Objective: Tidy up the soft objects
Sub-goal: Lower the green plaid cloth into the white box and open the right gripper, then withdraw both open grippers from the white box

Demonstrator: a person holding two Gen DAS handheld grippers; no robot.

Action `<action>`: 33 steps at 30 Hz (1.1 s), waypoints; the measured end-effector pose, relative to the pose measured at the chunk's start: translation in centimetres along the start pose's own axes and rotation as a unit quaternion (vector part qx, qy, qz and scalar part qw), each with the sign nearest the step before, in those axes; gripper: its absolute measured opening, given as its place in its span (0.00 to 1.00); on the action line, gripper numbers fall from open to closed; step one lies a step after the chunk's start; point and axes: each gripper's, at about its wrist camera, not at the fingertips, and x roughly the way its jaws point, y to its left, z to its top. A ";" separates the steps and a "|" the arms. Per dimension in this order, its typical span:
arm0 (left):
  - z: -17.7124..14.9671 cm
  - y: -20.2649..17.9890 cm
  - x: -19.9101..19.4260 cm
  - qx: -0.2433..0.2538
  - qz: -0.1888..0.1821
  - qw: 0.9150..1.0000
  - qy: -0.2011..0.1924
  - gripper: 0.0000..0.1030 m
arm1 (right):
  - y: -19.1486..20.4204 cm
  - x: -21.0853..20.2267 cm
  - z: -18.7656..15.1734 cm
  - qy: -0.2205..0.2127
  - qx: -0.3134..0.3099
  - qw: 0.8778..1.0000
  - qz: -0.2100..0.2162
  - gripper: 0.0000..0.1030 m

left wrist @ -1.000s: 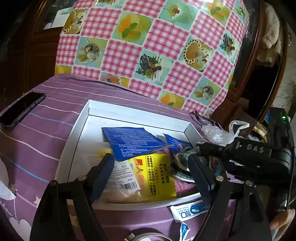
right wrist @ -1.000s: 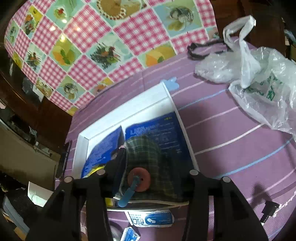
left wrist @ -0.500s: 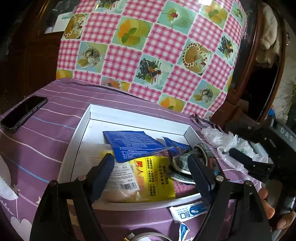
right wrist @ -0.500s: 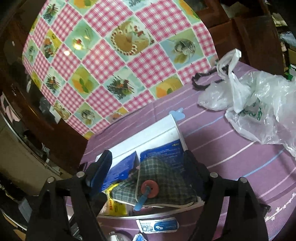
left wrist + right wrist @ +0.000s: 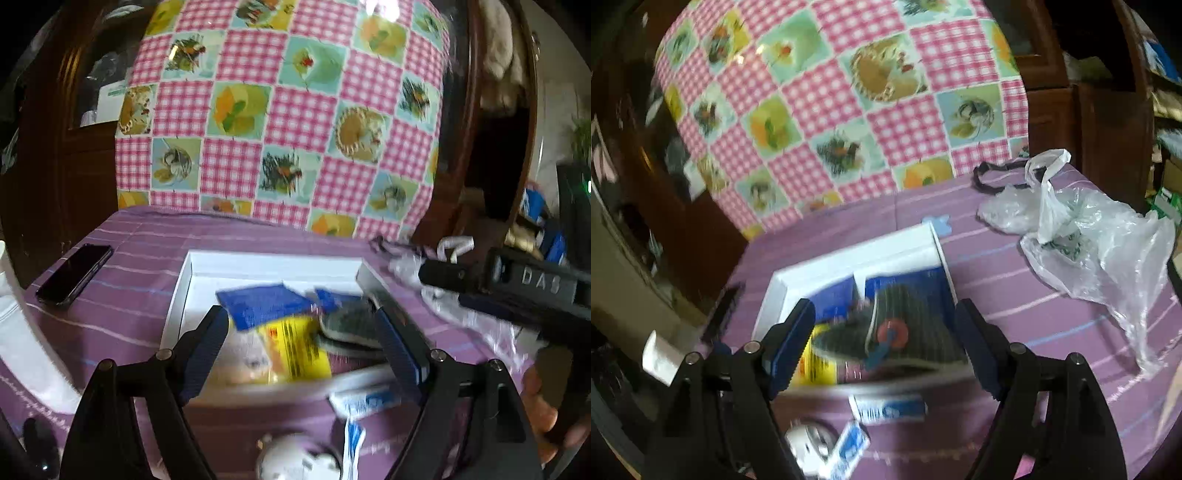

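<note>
A white shallow box (image 5: pixel 266 260) (image 5: pixel 849 254) lies on the purple striped cloth. It holds blue packets (image 5: pixel 264 304) (image 5: pixel 908 284), a yellow packet (image 5: pixel 295 349) (image 5: pixel 816 363) and a green plaid fabric piece (image 5: pixel 349 323) with a red button (image 5: pixel 893 335). My left gripper (image 5: pixel 303 354) is open and empty, raised in front of the box. My right gripper (image 5: pixel 884 345) is open and empty above the box's near side; its body shows in the left wrist view (image 5: pixel 517 291) at the right.
A black phone (image 5: pixel 74 275) lies on the left. A crumpled clear plastic bag (image 5: pixel 1082 236) and a black strap (image 5: pixel 993 179) lie right of the box. Small white and blue sachets (image 5: pixel 886 408) (image 5: pixel 365 400) and a white round object (image 5: pixel 299 459) lie in front. A checked pink cloth (image 5: pixel 280 110) hangs behind.
Both grippers have pulled back and up from the box. The right gripper has let go of the plaid fabric piece, which now lies in the box.
</note>
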 end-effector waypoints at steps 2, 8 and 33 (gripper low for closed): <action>-0.5 -0.4 -0.5 0.017 0.011 1.000 0.012 0.80 | 0.1 -0.8 -0.3 0.005 0.002 1.000 -0.030 0.76; -2.8 -0.8 -1.4 0.043 0.034 0.998 0.021 0.80 | 1.1 -1.1 -2.2 0.044 -0.020 0.995 -0.085 0.76; -4.8 1.7 0.9 -0.061 -0.059 0.993 0.079 0.80 | -0.8 3.2 -5.2 0.140 -0.022 0.990 -0.018 0.61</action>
